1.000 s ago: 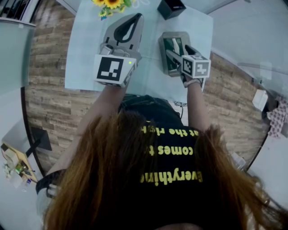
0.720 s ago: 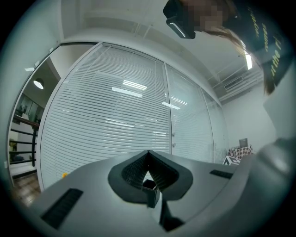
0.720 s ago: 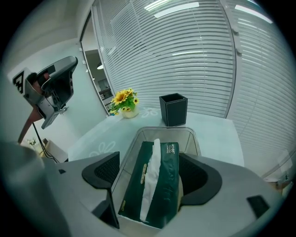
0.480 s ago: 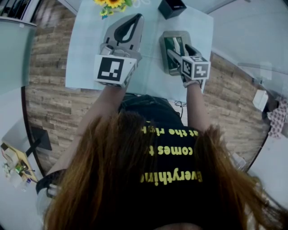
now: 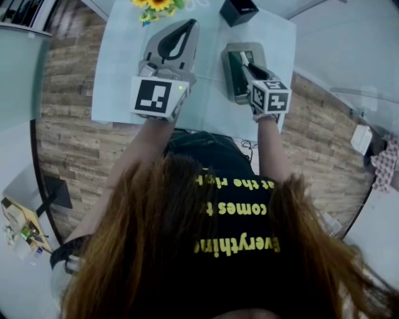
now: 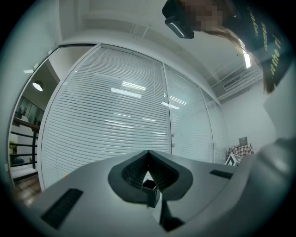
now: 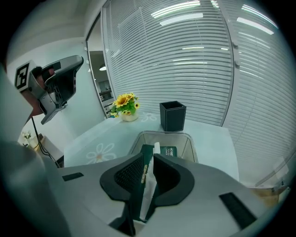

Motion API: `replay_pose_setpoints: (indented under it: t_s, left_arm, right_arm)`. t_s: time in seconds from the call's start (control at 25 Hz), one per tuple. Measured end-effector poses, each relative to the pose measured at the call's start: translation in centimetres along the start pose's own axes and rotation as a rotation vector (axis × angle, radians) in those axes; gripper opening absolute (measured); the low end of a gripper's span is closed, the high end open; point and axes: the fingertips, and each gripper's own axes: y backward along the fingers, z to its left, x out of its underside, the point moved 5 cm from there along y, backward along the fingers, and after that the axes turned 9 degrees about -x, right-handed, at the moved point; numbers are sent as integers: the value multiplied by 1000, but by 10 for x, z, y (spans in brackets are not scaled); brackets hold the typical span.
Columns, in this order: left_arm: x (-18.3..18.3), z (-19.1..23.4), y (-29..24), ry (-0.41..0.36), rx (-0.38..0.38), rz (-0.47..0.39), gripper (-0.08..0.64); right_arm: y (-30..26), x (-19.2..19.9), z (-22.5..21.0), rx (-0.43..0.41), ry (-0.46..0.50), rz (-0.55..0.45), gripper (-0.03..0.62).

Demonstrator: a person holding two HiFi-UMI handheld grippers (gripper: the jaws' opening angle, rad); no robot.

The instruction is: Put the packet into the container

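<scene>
A green and white packet (image 7: 147, 183) stands on edge between the pads of my right gripper (image 7: 149, 159), whose jaws are closing and pinch it. In the head view the right gripper (image 5: 247, 66) hangs over the near end of the grey container (image 5: 227, 78) on the pale table (image 5: 124, 75). A green packet (image 7: 169, 152) lies on the container's floor behind its rim (image 7: 185, 135). My left gripper (image 5: 186, 26) is held left of the container, above the table, its jaws shut with nothing between them; in its own view the left gripper (image 6: 148, 152) points up at window blinds.
A black square box (image 5: 237, 9) stands at the table's far edge behind the container, also seen as the black box (image 7: 172, 115). A pot of yellow flowers (image 7: 125, 102) sits at the far left. The table's near edge runs just below both grippers; wooden floor lies beyond.
The right gripper's jaws have come together from wide open onto the packet, and the gripper has shifted slightly toward the container. The left gripper has stayed where it was.
</scene>
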Motion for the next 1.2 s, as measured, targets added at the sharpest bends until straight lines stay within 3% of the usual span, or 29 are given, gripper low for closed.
replay_pose_setpoints:
  t_s: [0.52, 1.04, 1.2]
  left_arm:
    - [0, 0, 0, -4, 6, 3, 2]
    - [0, 0, 0, -12, 13, 1, 2]
    - [0, -3, 1, -20, 23, -1, 2]
  right_arm:
    - [6, -8, 6, 11, 41, -82, 21]
    - [32, -59, 15, -26, 11, -383, 21]
    - [45, -81, 24, -9, 63, -467, 21]
